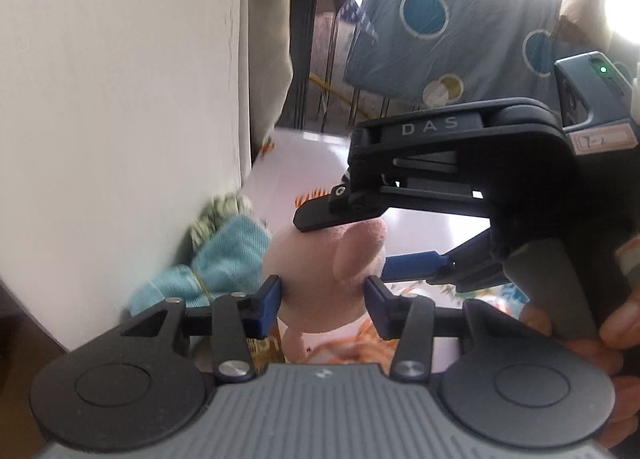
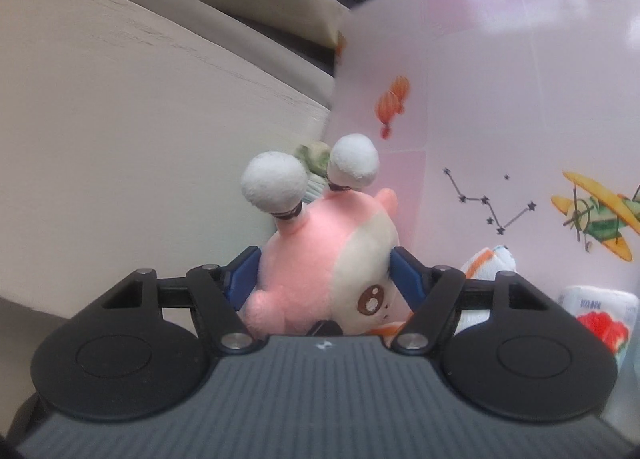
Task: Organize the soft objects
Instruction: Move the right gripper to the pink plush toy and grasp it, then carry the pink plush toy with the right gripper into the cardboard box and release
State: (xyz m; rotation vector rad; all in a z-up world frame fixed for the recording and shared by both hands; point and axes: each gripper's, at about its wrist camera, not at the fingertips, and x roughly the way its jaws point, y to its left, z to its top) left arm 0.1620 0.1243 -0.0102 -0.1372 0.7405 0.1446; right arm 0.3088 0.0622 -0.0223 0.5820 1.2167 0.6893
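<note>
The pink plush toy (image 2: pixel 320 255) sits inside a pale pink storage box (image 2: pixel 500 71) printed with cartoons, close to the cream wall (image 2: pixel 120 119) on the left of both views. It has a cream face with a brown eye and two white pompom antennae on short stalks.

In the left wrist view, going from the left: the cream wall fills the left side. At its foot lies a light blue knitted cloth (image 1: pixel 228 259) with a mottled green soft piece (image 1: pixel 216 215) behind it, both just beside the toy. In the middle, the left gripper (image 1: pixel 324 291) has its blue pads on either side of the toy's pink body (image 1: pixel 316 283); the pads look to be touching the plush, but whether they press on it I cannot tell. To the right, the right gripper (image 1: pixel 348 243) comes in from the side, its black upper finger lying on top of the toy and its blue lower finger against the toy's right side. A person's hand (image 1: pixel 600 343) grips its handle at the far right. A blue patterned cloth (image 1: pixel 440 31) with round spots hangs in the background above.

In the right wrist view, again from the left: the wall, then the toy held between the right gripper's (image 2: pixel 324 279) blue pads, which press on both of its sides with the jaws moderately wide. Right of it, in the box, lie a white and orange soft item (image 2: pixel 480 263) and a white packet with a red print (image 2: pixel 600 315). The box wall shows orange balloons (image 2: pixel 394 103), a star pattern and a yellow aeroplane (image 2: pixel 596 211).
</note>
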